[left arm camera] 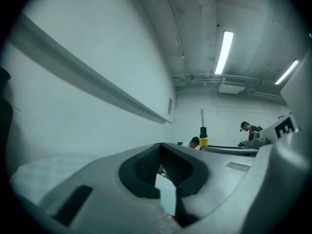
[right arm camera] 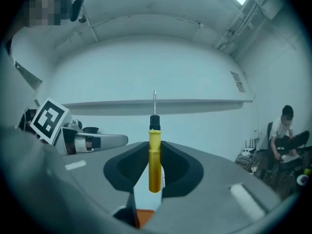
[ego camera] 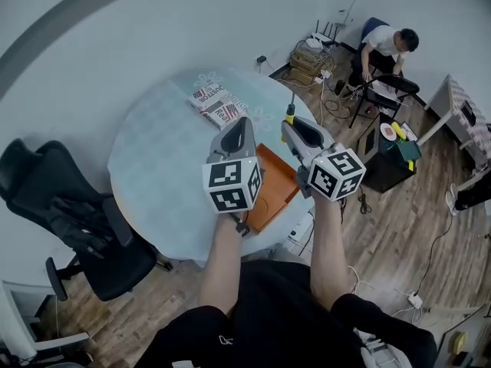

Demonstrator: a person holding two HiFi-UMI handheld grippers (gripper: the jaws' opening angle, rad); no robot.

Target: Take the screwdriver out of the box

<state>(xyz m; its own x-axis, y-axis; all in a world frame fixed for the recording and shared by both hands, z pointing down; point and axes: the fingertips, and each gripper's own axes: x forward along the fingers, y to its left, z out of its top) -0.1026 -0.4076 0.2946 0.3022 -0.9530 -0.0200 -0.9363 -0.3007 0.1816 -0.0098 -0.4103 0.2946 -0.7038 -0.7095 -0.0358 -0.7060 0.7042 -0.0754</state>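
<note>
My right gripper [right arm camera: 155, 172] is shut on the yellow handle of the screwdriver [right arm camera: 154, 160], which stands upright with its black collar and thin metal shaft pointing up. In the head view the screwdriver [ego camera: 290, 114] sticks out of the right gripper [ego camera: 295, 131], raised above the open orange box [ego camera: 270, 188] on the round table. Beside it, my left gripper [ego camera: 237, 129] is also raised above the box, its jaws together and nothing between them. From the left gripper [left arm camera: 161, 165] the screwdriver [left arm camera: 202, 136] shows at the right.
The round table [ego camera: 153, 167] has a pale patterned cloth, with a magazine [ego camera: 219, 106] at its far side. A black office chair [ego camera: 84, 228] stands at the left. A seated person [ego camera: 383, 52], cables and a small black table are at the back right on the wooden floor.
</note>
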